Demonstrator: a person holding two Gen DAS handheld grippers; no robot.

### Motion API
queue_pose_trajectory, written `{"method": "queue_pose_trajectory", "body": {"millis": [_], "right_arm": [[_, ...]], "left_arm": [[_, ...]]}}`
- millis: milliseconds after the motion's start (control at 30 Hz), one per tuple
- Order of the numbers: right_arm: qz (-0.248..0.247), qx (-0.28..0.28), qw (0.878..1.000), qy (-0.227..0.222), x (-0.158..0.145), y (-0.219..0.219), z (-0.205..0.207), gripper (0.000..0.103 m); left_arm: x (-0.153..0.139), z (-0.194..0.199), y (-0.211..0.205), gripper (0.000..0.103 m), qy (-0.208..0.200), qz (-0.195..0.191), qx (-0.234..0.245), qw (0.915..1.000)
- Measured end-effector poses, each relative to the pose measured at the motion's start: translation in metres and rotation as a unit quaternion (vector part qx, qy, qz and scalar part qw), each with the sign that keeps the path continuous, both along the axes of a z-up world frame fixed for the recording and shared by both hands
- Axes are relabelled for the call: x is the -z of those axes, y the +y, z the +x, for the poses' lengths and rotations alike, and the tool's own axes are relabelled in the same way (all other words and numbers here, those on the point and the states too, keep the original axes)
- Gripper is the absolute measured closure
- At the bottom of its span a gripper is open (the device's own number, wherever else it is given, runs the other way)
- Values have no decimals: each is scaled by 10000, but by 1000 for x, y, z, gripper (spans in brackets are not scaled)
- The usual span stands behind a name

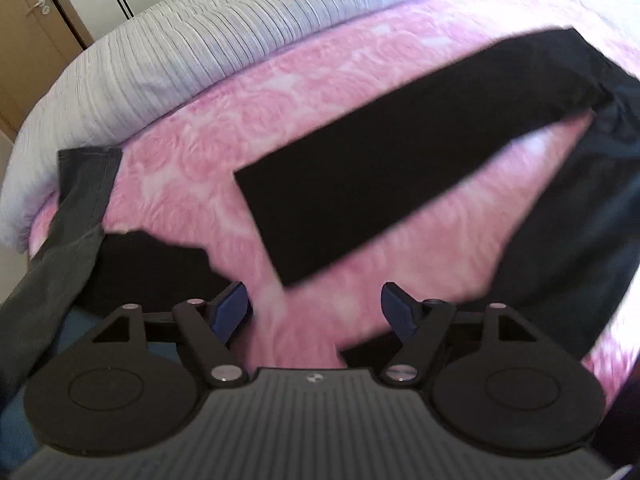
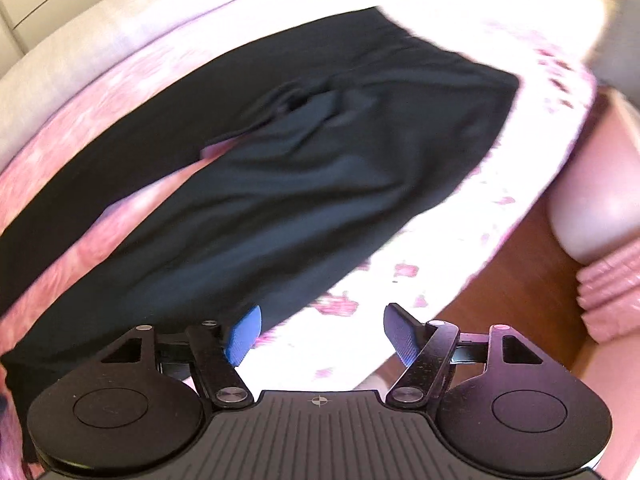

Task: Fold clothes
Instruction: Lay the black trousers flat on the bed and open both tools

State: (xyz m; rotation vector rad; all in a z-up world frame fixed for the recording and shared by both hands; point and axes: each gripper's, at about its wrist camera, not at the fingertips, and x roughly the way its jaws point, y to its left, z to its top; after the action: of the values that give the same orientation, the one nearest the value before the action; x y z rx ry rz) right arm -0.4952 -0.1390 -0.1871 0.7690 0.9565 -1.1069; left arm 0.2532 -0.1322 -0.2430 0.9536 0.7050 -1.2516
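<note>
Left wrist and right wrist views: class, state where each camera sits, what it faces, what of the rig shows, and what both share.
Left wrist: on the left hand-held gripper, angled down at the trouser legs; its open blue fingers show.
Right wrist: on the right hand-held gripper, angled down at the waist end; open fingers show.
Shared: the black trousers on the pink blanket.

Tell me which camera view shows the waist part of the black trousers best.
The right wrist view: the waist part of the black trousers fills the middle of it, with its folds and wrinkles plain. The left wrist view shows mainly one long flat leg on the pink blanket; the waist part is cut off at its right edge.
</note>
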Motion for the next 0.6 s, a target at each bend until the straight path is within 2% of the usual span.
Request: {"method": "queue_pose_trajectory", "body": {"millis": [33, 167, 267, 333, 433, 500, 567, 600], "right_arm": [[-51, 55, 10000, -17, -6, 3, -8, 30], [-55, 255, 9997, -18, -17, 17, -28, 28], [41, 393, 9992, -98, -13, 27, -34, 28], [139, 382, 9991, -127, -9, 35, -31, 28], [295, 153, 9994, -108, 0, 49, -19, 28], [391, -12, 9992, -58, 5, 57, -10, 28], [451, -134, 9989, -19, 6, 64, -4, 28], [482, -194, 9987, 3, 7, 66, -2, 28]], "left_arm": [[-2, -7, 10, 27, -66, 40, 49, 10000], [4, -28, 44, 27, -252, 375, 312, 9985], [23, -51, 69, 30, -461, 527, 1082, 9917], [41, -73, 87, 43, -627, 554, 2008, 9761], [69, -105, 114, 54, -861, 643, 3314, 9373], [86, -123, 130, 56, -842, 749, 3937, 9123], [108, -137, 142, 59, -1151, 834, 4358, 8888], [120, -141, 143, 67, -1284, 938, 4410, 8833]]}}
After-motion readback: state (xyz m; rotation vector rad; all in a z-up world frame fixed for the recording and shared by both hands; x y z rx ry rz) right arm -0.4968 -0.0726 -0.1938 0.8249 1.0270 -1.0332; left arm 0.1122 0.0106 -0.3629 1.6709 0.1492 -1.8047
